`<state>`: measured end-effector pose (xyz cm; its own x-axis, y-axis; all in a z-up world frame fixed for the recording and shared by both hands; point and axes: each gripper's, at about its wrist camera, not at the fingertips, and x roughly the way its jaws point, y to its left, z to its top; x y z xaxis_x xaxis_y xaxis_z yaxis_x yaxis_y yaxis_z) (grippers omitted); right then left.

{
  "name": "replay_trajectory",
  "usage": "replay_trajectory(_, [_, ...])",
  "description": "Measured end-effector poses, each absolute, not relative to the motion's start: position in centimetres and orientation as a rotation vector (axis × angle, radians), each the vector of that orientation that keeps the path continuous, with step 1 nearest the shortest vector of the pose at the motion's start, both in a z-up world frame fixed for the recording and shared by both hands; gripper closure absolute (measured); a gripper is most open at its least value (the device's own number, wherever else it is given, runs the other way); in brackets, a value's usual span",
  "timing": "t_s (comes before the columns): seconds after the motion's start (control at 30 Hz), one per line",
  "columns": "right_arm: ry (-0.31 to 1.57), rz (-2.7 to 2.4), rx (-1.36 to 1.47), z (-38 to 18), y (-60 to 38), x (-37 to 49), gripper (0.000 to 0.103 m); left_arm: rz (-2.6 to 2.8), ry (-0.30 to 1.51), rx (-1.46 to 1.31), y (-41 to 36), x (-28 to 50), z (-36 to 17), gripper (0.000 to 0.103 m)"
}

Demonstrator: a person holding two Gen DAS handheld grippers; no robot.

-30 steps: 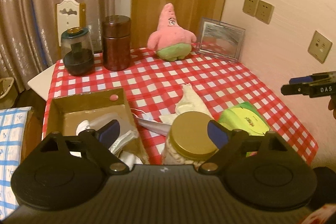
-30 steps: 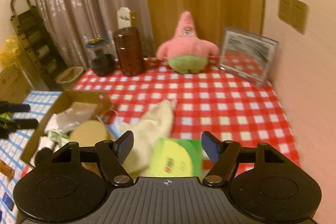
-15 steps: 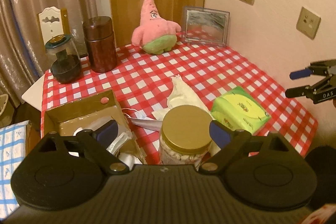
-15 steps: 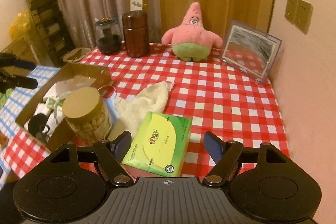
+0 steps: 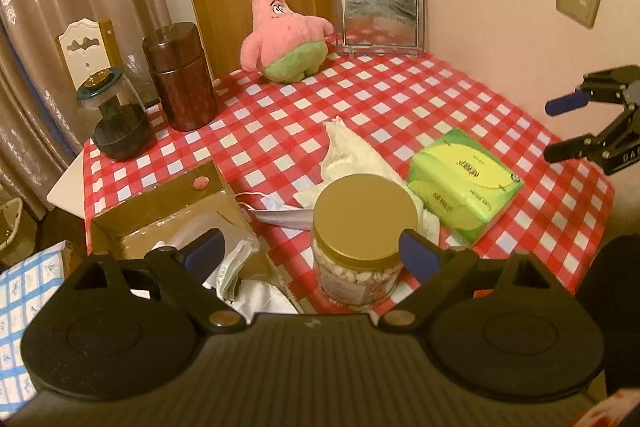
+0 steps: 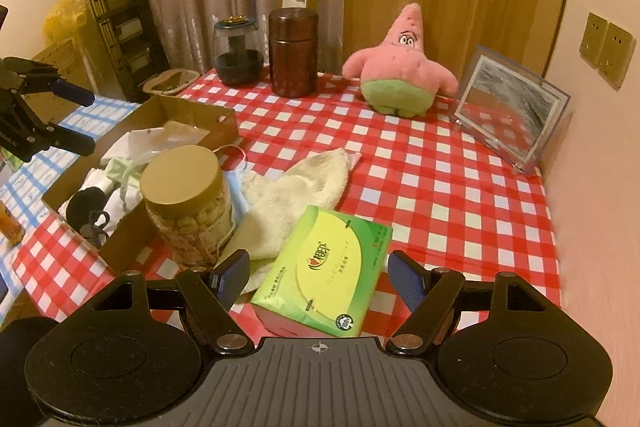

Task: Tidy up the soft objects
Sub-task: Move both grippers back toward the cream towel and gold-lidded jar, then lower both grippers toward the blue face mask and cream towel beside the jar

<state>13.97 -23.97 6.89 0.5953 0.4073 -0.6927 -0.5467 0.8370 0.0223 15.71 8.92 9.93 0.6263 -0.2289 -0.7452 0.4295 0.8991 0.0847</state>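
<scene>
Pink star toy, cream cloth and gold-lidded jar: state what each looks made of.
Pink star toy: plush fabric, matte and fuzzy, with a rounded stuffed shape. Cream cloth: likely terry or fleece, with a nubby surface that lies crumpled. Gold-lidded jar: clear plastic or glass, its contents visible through the wall; the lid looks like smooth plastic or metal.

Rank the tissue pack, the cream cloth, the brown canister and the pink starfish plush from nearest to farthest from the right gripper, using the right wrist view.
1. Tissue pack, between the fingers.
2. Cream cloth, left, ahead.
3. Brown canister and pink starfish plush, both at the table's far edge: too close to call.
</scene>
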Motion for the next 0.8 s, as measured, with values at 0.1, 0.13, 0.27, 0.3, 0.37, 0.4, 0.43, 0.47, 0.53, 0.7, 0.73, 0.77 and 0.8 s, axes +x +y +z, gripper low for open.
replay_trajectory(0.1, [0.753,0.561,-0.217,6.8,-23.5,14.1,0.027,-0.383,0.813,0.277,9.2,15.8,10.0,0.01])
replay_trajectory(0.13, [0.755,0.563,-0.224,6.8,-23.4,14.1,0.027,-0.383,0.814,0.28,9.2,15.8,9.9,0.01])
replay_trajectory(0.27, [0.761,0.578,-0.258,6.5,-22.8,14.2,0.027,-0.388,0.819,0.308,9.5,15.9,9.7,0.01])
replay_trajectory(0.3, [0.763,0.581,-0.267,6.4,-22.7,14.3,0.027,-0.389,0.819,0.32,9.5,16.0,9.5,0.01])
replay_trajectory(0.37, [0.764,0.589,-0.287,6.2,-22.3,14.4,0.027,-0.374,0.814,0.372,9.4,16.1,9.1,0.01])
replay_trajectory(0.4, [0.765,0.597,-0.294,6.1,-22.2,14.5,0.027,-0.372,0.807,0.403,9.3,16.1,9.0,0.01])
replay_trajectory(0.43, [0.765,0.605,-0.303,6.0,-22.1,14.6,0.027,-0.38,0.798,0.434,9.3,16.1,8.8,0.01])
replay_trajectory(0.47, [0.765,0.614,-0.316,5.9,-21.9,14.7,0.027,-0.392,0.788,0.457,9.3,16.1,8.7,0.01])
replay_trajectory(0.53, [0.762,0.632,-0.346,5.6,-21.5,14.9,0.027,-0.414,0.773,0.495,9.3,16.2,8.5,0.01])
replay_trajectory(0.7, [0.754,0.681,-0.424,4.7,-20.5,15.7,0.027,-0.457,0.744,0.568,9.6,17.1,7.8,0.01])
replay_trajectory(0.73, [0.752,0.693,-0.442,4.5,-20.3,15.9,0.027,-0.466,0.738,0.586,9.7,17.3,7.7,0.01])
replay_trajectory(0.77, [0.746,0.709,-0.465,4.3,-20.0,16.1,0.027,-0.475,0.731,0.604,9.8,17.6,7.5,0.01])
replay_trajectory(0.8, [0.738,0.72,-0.485,4.2,-19.8,16.3,0.027,-0.483,0.728,0.618,9.8,17.8,7.4,0.01])
